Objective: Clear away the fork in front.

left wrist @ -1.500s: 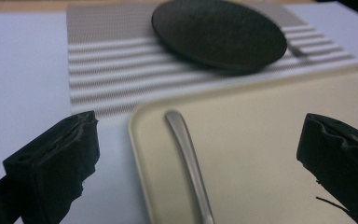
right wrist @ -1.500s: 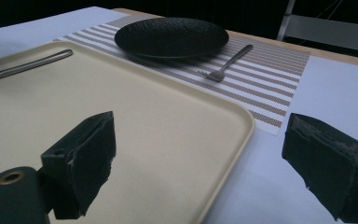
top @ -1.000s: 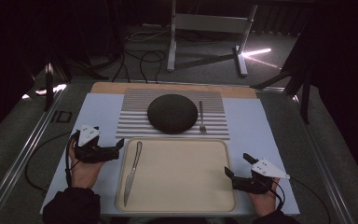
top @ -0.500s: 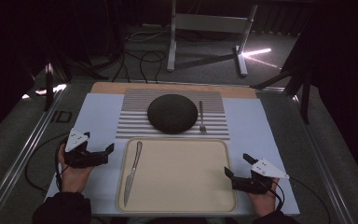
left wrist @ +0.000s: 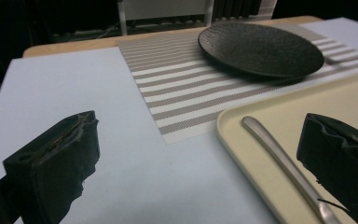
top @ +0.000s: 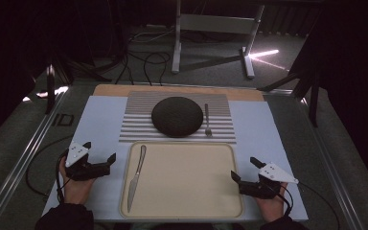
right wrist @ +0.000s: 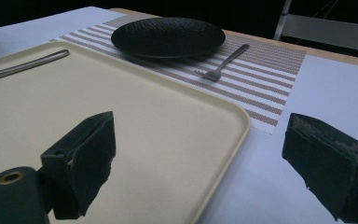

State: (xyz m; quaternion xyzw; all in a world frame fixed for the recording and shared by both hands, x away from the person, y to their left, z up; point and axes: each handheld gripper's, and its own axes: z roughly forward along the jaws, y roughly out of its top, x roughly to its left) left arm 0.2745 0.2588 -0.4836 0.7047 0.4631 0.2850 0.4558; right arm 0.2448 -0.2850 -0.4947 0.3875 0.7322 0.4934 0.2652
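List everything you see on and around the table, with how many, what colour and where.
Tray: one, cream, near middle of the table.
Knife: one, silver, lying on the tray's left part.
Plate: one, black, on the striped mat.
Fork: one, silver, on the mat, right of the plate.
Placemat: one, grey and white stripes, beyond the tray.
Sheet: one, pale blue, under mat and tray.
Metal stand: one, grey, on the floor beyond the table.
Left tongs: one, black, open, left of the tray.
Right tongs: one, black, open, right of the tray.
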